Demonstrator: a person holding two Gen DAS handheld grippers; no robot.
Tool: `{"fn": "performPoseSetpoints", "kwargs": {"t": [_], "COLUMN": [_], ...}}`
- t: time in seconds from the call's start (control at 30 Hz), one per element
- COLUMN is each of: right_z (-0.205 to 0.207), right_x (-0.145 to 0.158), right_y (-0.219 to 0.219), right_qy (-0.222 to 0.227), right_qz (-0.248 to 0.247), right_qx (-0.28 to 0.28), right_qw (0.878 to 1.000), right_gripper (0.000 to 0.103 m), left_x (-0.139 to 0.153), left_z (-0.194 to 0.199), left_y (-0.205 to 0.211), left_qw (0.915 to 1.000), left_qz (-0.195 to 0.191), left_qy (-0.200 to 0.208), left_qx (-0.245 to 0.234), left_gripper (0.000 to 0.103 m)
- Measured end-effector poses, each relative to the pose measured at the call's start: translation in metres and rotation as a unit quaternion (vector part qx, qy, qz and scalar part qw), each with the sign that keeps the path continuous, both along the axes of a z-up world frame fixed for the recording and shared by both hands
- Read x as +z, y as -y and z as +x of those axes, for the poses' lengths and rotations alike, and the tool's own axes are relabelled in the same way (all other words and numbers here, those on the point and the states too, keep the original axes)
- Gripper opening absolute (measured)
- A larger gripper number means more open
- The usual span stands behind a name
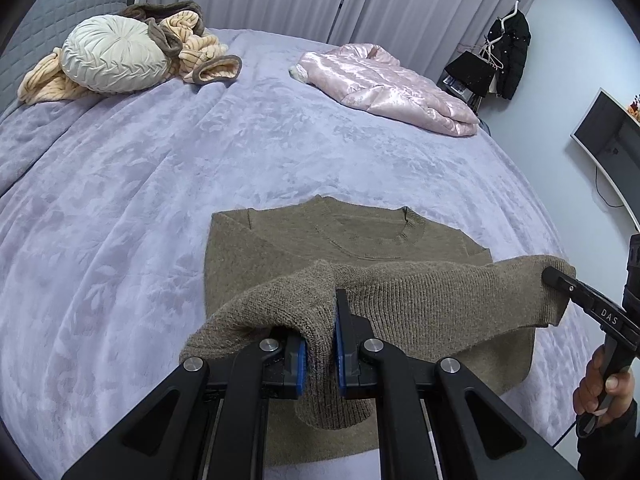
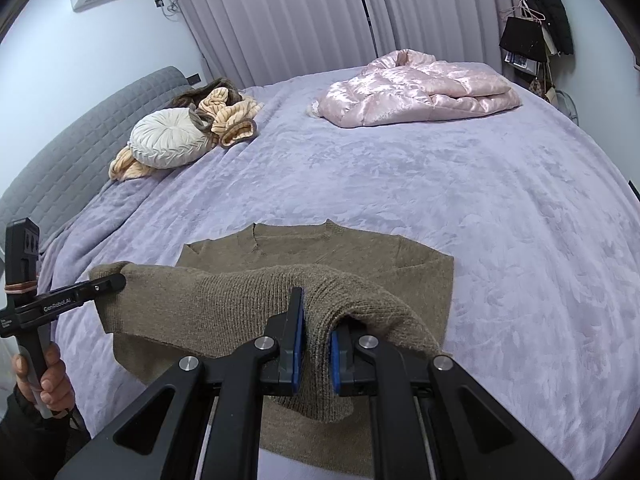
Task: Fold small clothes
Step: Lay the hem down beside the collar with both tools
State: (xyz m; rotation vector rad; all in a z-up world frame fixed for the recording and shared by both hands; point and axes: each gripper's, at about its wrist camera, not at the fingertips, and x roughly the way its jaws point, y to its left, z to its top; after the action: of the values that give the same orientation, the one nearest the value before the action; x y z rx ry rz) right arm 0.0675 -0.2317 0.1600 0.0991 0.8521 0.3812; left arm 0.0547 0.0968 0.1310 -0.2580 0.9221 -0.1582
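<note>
both grippers, left point(image 1: 321, 344) and right point(image 2: 316, 354), pinching the sweater point(image 1: 304, 236) hem, lifted over the bed point(image 1: 160, 160)

The sweater point(image 1: 320, 240) lies on the bed point(image 1: 140, 200) at its near edge, its lower hem lifted between the left hand-held gripper point(image 1: 321, 344) and right hand-held gripper point(image 2: 316, 356). Far left, a cushion point(image 1: 114, 54) rests on a heap of clothes point(image 1: 192, 46) before the headboard point(image 1: 60, 20); far right lies a jacket point(image 1: 392, 88)
</note>
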Motion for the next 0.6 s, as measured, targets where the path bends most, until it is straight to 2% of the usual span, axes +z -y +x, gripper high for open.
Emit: {"fn": "performPoseSetpoints", "kwargs": {"t": [0.6], "right_z": [0.04], "right_x": [-0.03], "right_y": [-0.001], "right_qy": [-0.032], "right_qz": [-0.003], "right_qx": [-0.012], "right_qw": [0.999], "right_gripper": [0.011], "left_x": [-0.031], "left_z": [0.044], "left_y": [0.007], "left_qw": [0.999], "left_qz": [0.011], "left_qy": [-0.042], "left_qx": [-0.011], "left_gripper": [0.012]}}
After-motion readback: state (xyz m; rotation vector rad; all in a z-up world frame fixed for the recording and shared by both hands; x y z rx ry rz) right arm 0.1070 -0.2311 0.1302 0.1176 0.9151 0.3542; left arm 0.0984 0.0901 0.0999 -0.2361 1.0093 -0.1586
